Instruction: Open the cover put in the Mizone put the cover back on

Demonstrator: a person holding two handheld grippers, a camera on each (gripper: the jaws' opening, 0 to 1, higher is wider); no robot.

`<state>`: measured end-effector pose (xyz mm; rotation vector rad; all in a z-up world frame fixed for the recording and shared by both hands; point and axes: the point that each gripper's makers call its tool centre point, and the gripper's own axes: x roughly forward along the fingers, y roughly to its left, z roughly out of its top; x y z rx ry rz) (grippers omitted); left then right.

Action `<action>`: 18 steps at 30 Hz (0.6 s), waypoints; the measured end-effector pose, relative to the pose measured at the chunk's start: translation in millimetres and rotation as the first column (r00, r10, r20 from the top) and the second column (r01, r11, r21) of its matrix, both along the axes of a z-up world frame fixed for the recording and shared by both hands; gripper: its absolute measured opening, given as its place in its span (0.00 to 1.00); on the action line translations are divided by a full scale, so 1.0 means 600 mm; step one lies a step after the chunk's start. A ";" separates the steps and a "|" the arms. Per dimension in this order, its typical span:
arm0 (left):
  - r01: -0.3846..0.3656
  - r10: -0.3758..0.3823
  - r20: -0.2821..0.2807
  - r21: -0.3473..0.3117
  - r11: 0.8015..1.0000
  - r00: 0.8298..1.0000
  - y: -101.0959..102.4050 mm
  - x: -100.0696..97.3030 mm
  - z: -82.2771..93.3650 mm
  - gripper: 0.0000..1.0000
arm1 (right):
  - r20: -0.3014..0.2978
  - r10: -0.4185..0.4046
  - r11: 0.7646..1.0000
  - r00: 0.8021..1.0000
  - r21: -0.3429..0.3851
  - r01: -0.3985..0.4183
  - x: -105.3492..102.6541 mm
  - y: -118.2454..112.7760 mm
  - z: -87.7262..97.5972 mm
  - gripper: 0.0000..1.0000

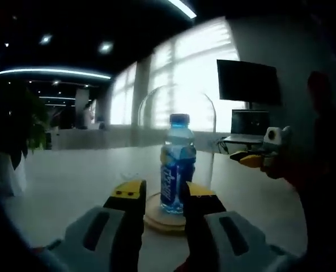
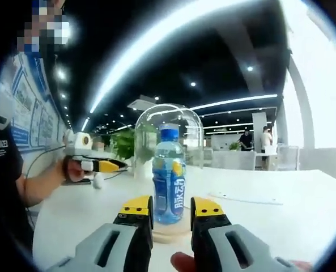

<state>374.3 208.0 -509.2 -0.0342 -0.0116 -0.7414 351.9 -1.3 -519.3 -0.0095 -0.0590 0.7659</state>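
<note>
Both the left gripper [image 1: 162,199] and right gripper [image 2: 171,208] hold their jaws apart, empty, just short of the Mizone [image 2: 169,175] standing on a wooden base [image 1: 163,217] on the desk [image 1: 71,181], the faint glass cover [image 2: 169,127] over it.

So the Mizone bottle [image 2: 169,180] stands upright on a round wooden base [image 2: 169,231], with the glass dome cover [image 2: 169,136] over it. From the right gripper [image 2: 171,214], it's straight ahead past the jaws. The left gripper [image 2: 97,165] sits off to the left, on the table [image 2: 281,209].
</note>
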 end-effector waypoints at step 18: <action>-0.041 0.040 -0.026 -0.018 0.999 0.999 0.026 -0.056 -0.049 0.21 | -0.033 -0.010 0.999 0.999 -0.051 0.009 -0.041 -0.019 -0.061 0.15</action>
